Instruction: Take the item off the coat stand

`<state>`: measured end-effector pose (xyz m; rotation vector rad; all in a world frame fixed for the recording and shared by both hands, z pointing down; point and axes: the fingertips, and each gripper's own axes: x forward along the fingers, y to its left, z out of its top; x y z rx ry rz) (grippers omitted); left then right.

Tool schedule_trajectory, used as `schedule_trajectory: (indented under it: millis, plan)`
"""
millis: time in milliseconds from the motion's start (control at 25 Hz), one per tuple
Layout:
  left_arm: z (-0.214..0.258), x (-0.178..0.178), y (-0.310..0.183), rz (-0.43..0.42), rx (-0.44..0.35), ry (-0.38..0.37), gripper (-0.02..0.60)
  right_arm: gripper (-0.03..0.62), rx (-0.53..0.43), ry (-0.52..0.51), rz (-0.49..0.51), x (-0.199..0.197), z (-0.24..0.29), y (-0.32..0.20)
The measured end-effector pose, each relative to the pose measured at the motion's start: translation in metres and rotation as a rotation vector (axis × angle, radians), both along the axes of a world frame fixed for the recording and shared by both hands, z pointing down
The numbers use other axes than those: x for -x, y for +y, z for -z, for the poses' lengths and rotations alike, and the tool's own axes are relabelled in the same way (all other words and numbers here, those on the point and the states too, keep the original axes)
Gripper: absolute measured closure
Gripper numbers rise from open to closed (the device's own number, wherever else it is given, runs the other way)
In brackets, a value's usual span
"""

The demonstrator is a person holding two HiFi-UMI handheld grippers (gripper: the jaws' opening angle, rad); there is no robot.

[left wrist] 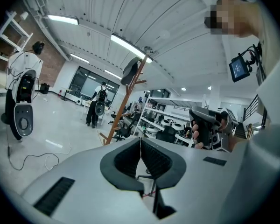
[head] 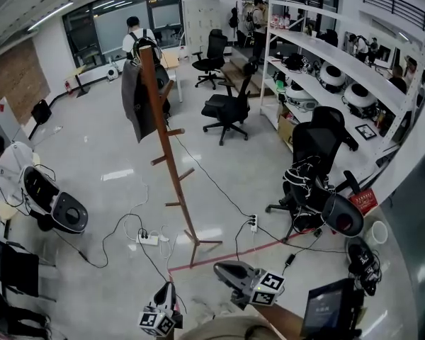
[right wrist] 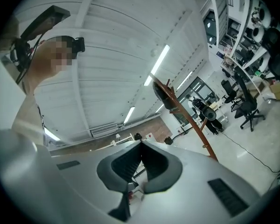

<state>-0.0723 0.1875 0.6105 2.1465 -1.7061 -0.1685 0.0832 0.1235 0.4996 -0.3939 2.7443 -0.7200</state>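
- Both the left claw [left wrist: 140, 140] and the right claw [right wrist: 141, 144] have their jaws pressed together with nothing between them; reaching in like that would only nudge the cloth, so they must part first.
- The jacket [head: 136, 99] hangs high on the coat stand [head: 173, 172], well ahead of both claws and above them; a sideways tug could snag it on a peg and, I judge, tip the slim stand.
- A pinch on one thin fold may slip; the jacket could then drop to the floor.
- Cables [head: 124, 227] and a power strip [head: 149, 239] lie on the floor between the claws and the stand; they are a trip hazard on the way in.
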Motion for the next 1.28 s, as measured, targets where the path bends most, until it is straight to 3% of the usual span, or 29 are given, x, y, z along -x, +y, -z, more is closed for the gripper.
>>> schedule_trajectory:
  millis: [320, 880, 1280]
  plan:
    - [0.004, 0.032, -0.023, -0.042, 0.019, -0.003, 0.563, 0.579, -0.003, 0.015, -0.051, 0.025, 0.013, -0.013]
    - [0.008, 0.091, -0.065, -0.128, -0.027, -0.011, 0.563, 0.579, -0.026, 0.034, -0.172, 0.064, 0.011, -0.055]
    - [0.0, 0.137, -0.081, -0.124, -0.047, -0.01, 0.563, 0.579, -0.025, 0.017, -0.15, 0.113, 0.002, -0.058]
